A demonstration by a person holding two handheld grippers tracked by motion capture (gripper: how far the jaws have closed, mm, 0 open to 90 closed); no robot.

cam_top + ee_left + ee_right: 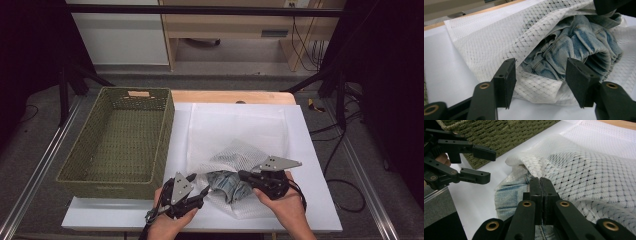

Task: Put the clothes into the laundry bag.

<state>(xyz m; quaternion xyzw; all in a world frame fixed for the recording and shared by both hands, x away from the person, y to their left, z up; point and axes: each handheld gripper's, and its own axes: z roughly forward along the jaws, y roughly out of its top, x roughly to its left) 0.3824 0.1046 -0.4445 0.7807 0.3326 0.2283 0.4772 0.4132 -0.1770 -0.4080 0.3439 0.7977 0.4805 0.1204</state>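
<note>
A white mesh laundry bag [235, 127] lies on the white table [312, 200], its mouth toward me. Crumpled blue jeans [227, 183] sit in that mouth, partly under the mesh. My right gripper [242, 175] is shut, pinching the upper mesh layer at the rim just over the denim [509, 195]; the jaws [540, 182] are pressed together. My left gripper [201, 183] is open just left of the bag's mouth. In the left gripper view its jaws [540, 75] stand apart in front of the jeans [579, 42] and the lower mesh flap [536, 87], touching neither.
An empty green woven basket [112, 189] stands at the table's left, close to my left hand. The far part of the mesh bag lies flat. A wooden table edge [230, 95] and cables on the floor [340, 150] lie beyond.
</note>
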